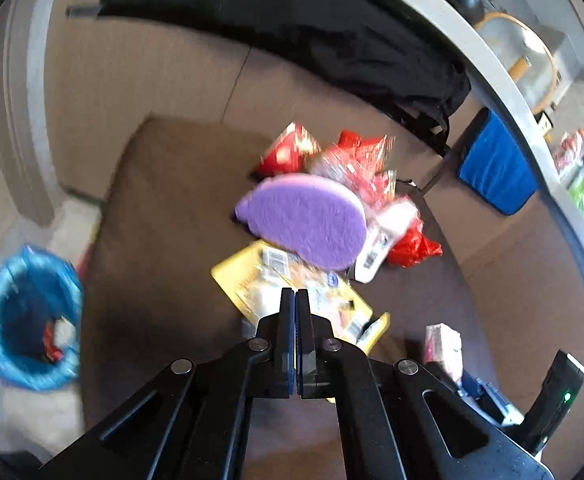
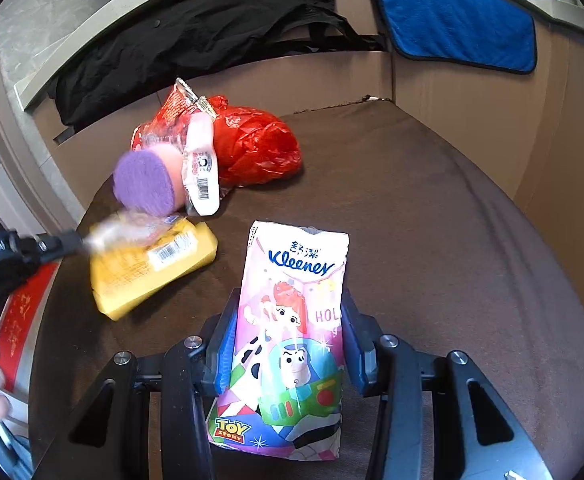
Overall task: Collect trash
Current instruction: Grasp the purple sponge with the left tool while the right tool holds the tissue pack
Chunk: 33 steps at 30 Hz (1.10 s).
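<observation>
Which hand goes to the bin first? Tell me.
Left. The left gripper pinches the yellow pack, and the blue-lined bin shows beside it; the right gripper, holding the Kleenex pack, sees no bin.

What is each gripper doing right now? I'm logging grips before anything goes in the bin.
Left gripper: closed, apparently pinching the clear wrapper of the yellow pack.
Right gripper: closed on the Kleenex pack.

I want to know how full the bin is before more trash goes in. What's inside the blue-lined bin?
Inside the blue-lined bin the left wrist view shows a little red and white trash low against its near wall. The rest of the inside is dark and blurred, so anything under it can't be seen.
</observation>
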Motion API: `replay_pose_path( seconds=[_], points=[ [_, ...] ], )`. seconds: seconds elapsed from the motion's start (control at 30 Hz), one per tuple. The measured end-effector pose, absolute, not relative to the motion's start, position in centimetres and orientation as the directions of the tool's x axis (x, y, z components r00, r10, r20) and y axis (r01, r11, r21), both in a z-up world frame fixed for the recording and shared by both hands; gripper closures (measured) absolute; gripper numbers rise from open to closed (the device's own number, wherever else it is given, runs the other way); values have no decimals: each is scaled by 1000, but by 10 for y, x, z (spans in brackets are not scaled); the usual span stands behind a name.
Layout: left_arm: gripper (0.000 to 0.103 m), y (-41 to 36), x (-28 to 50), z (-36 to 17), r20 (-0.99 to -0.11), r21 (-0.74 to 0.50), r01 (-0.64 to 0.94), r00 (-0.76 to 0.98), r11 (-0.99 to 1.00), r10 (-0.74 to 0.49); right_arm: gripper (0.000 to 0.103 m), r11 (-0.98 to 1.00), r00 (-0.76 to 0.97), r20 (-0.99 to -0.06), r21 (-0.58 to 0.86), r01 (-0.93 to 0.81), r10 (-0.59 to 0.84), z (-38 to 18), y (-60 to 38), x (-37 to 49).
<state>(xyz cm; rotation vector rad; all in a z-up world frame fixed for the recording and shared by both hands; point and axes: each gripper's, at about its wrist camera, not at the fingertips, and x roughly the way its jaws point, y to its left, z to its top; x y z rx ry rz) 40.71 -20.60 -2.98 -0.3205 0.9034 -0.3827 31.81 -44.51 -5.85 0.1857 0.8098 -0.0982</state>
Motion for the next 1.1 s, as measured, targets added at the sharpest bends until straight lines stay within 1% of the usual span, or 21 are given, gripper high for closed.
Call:
replay_pose_path(
  seconds=[0.07, 0.1, 0.2, 0.3, 0.4, 0.43, 0.47, 0.5, 0.53, 0.57, 0.63, 0.73, 0.77, 0.8, 0.83, 0.9, 1.1],
  points=[
    [103, -198, 405, -19, -697, -373, 206, 581, 905, -420, 62, 979, 686, -727, 134, 155, -9, -57, -442, 317],
    [103, -191, 404, -15, -699, -368, 209, 581, 906, -418, 62, 979, 688, -726, 137, 153, -6, -56, -441, 317],
    [103, -181, 403, -18, -716, -423, 187, 530, 887, -454, 62, 980, 689, -724, 138, 142, 2, -53, -437, 319],
    [102, -186, 399, -40, -746, -510, 163, 405, 844, -529, 62, 981, 694, -720, 139, 133, 8, -50, -432, 321],
    [99, -200, 396, -53, -737, -568, 165, 334, 806, -587, 62, 985, 697, -717, 121, 125, 0, -45, -429, 321],
    [93, -205, 396, -53, -736, -560, 177, 341, 809, -585, 62, 986, 700, -714, 115, 125, -5, -43, -430, 320],
    [81, -209, 396, -50, -738, -538, 193, 362, 821, -569, 62, 986, 702, -712, 110, 124, -9, -42, -431, 319],
    [74, -214, 396, -47, -738, -513, 217, 383, 831, -556, 62, 987, 707, -707, 101, 125, -17, -41, -432, 316],
    [63, -219, 397, -44, -734, -491, 242, 402, 837, -547, 62, 988, 709, -705, 92, 128, -26, -41, -434, 314],
    [61, -223, 398, -40, -731, -456, 277, 426, 846, -533, 62, 988, 710, -704, 85, 131, -33, -41, -436, 313],
    [60, -240, 404, -30, -721, -345, 400, 467, 849, -512, 62, 987, 711, -702, 82, 137, -40, -44, -442, 311],
    [60, -260, 417, -18, -704, -182, 578, 488, 796, -516, 62, 985, 699, -715, 110, 133, -14, -52, -453, 312],
    [60, -264, 422, -16, -705, -132, 623, 487, 771, -515, 62, 985, 697, -717, 114, 127, -7, -54, -455, 311],
    [60, -272, 428, -13, -714, -55, 677, 487, 734, -503, 62, 986, 696, -718, 115, 119, 0, -56, -456, 311],
    [60, -276, 435, -12, -724, -15, 705, 481, 709, -494, 62, 988, 696, -718, 112, 109, 5, -57, -457, 311],
    [60, -282, 453, -15, -754, 34, 743, 458, 668, -471, 62, 991, 694, -720, 95, 89, 7, -60, -457, 311],
    [60, -275, 493, -29, -792, 65, 813, 395, 579, -465, 62, 994, 682, -731, 88, 58, 25, -64, -456, 316]
  ],
)
